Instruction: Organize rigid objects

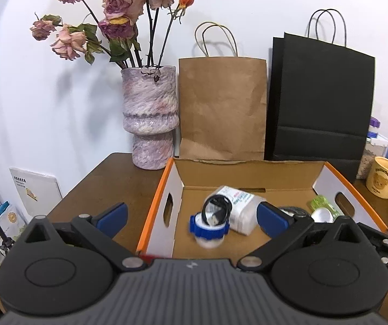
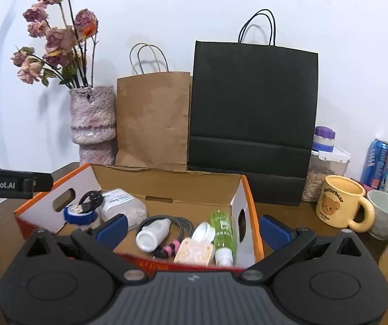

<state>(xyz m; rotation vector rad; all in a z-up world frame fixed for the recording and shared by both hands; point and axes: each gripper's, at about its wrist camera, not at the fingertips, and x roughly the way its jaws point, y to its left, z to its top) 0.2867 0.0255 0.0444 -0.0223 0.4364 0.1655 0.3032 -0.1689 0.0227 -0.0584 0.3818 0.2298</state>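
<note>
Left wrist view, lowest in frame: my left gripper [image 1: 191, 214] is spread wide with nothing between its blue pads [image 1: 112, 216], hanging over the near edge of the box [image 1: 150, 208]. Just past it, at centre frame, a blue-capped jar [image 1: 208, 230] sits on the box floor with a black cable [image 1: 217, 208] coiled on top; it looks blurred, so I cannot tell whether it is at rest. A white packet [image 1: 244, 210] lies just behind it.

Right wrist view: my right gripper [image 2: 194, 230] is likewise spread and empty, low centre. Beyond it, in the box's right half, lie a white bottle [image 2: 153, 234], a soap bar [image 2: 194, 253], a white lid [image 2: 203, 233] and a green bottle [image 2: 222, 230] against the right wall. At right of frame, outside the box, a yellow mug [image 2: 340, 203] stands on the table [image 2: 283, 211].

I judge the packing well along, both hands free between items. Next I would need something still outside, perhaps the mug: approach from its open side, pads straddling the rim, clear of the cup [image 2: 386, 214] touching it.
</note>
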